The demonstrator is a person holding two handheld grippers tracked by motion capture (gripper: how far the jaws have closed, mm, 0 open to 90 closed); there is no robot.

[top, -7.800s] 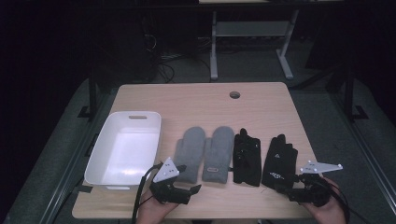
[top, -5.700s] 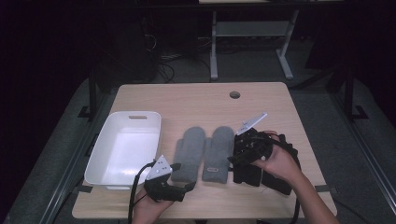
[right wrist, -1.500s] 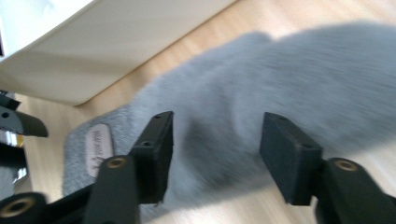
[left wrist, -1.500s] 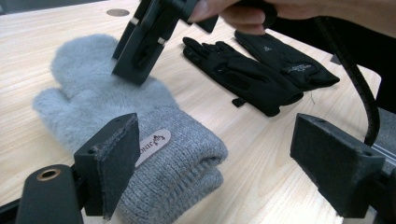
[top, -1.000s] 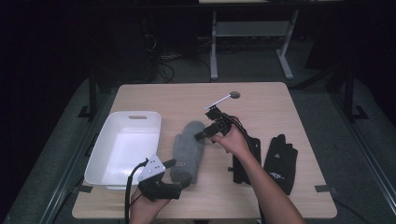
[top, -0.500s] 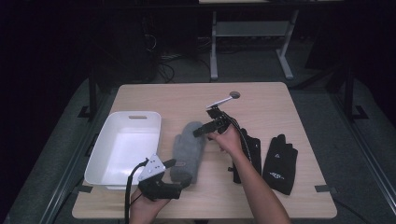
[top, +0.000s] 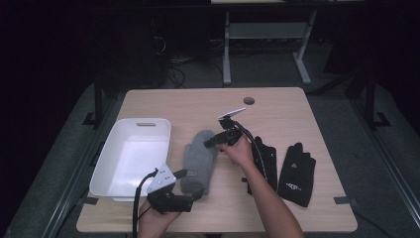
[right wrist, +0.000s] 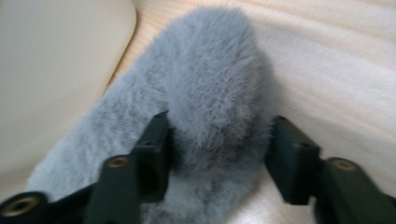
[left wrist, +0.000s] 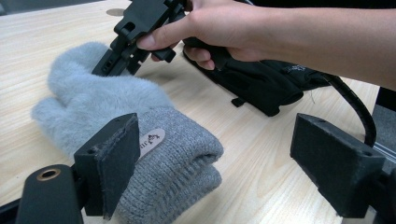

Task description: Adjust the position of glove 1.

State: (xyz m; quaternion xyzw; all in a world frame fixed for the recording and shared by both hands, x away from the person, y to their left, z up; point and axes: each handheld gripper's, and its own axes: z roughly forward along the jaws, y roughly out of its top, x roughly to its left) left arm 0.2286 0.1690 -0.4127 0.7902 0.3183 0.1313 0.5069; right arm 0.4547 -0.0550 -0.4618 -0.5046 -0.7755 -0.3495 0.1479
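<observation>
The right gripper [top: 212, 142] has just been closing its fingers around the grey mittens [top: 199, 158] (grasp nearly made); the left gripper [top: 190, 193] waits wide open.

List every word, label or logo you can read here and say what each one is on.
Nothing can be read in full.
Oval tag on the cuff of the grey mitten: a small dark mark and letters that look like "sir", too small to be sure.
White print on the black glove at the right: a logo and a line of text, too small to read.
Pale print on the black glove under the hand: too blurred to read.
</observation>
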